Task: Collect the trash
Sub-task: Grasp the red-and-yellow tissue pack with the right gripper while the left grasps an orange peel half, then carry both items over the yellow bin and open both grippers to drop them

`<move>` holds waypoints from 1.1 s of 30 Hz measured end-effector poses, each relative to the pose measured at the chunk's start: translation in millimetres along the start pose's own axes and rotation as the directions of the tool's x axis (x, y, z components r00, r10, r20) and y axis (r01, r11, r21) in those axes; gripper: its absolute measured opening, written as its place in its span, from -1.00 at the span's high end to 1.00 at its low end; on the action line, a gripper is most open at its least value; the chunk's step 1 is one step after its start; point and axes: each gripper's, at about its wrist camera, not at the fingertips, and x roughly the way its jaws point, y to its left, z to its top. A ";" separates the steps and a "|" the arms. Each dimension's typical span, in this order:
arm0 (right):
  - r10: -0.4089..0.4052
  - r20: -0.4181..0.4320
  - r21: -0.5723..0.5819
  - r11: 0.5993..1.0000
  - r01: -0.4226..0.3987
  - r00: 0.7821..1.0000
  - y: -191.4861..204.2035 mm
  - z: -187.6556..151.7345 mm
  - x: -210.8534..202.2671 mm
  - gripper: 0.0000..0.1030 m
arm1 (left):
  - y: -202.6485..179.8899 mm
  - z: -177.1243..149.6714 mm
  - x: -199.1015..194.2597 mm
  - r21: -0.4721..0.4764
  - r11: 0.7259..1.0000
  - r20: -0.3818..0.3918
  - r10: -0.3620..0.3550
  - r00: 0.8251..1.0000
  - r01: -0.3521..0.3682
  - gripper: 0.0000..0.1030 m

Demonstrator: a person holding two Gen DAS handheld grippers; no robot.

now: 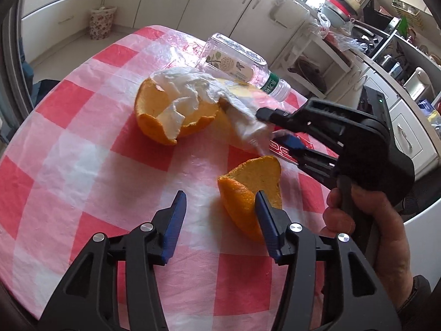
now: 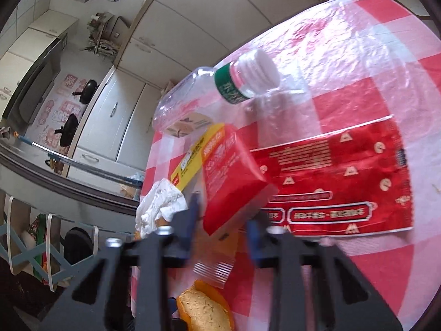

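My left gripper (image 1: 220, 197) stands open low over the checked table, and a small orange peel (image 1: 253, 182) leans against its right pad (image 1: 266, 220). A larger peel cup (image 1: 171, 121) holds a white tissue (image 1: 187, 88). From there a clear plastic wrapper (image 1: 248, 118) with red and yellow print (image 2: 234, 176) runs into my right gripper (image 1: 271, 128), which is shut on its end (image 2: 222, 223). A flat red wrapper (image 2: 344, 182) and an empty plastic bottle (image 2: 193, 96) lie behind it. The bottle also shows in the left wrist view (image 1: 237, 60).
The red-and-white checked cloth (image 1: 82, 151) covers a round table. A person's hand (image 1: 358, 220) holds the right gripper's handle. A flowered bin (image 1: 100, 23) stands on the floor by the cabinets. A crowded counter (image 1: 344, 2) runs along the far right.
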 end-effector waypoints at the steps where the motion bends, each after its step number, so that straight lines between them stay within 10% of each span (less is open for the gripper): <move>1: 0.001 0.004 -0.012 1.000 -0.001 1.000 0.7 2.1 -1.2 0.72 | -1.2 -0.7 0.0 0.005 1.000 -0.002 -0.003 1.000 0.003 0.05; 20: -0.122 0.262 -0.277 0.941 0.196 0.957 31.1 -11.7 -125.5 0.84 | -21.3 -6.7 5.5 -0.049 0.998 -0.036 -0.043 0.998 0.041 -0.27; 26: -0.149 0.320 -0.236 0.944 0.231 0.936 7.4 -21.3 -171.6 0.84 | -22.9 -9.6 16.1 -0.027 1.000 -0.041 0.009 0.999 -0.010 0.90; 33: -0.239 0.390 -0.142 0.939 0.314 0.889 -35.8 -24.0 -223.9 0.84 | -31.9 -15.2 -4.4 0.002 1.000 -0.027 -0.019 0.999 0.020 0.92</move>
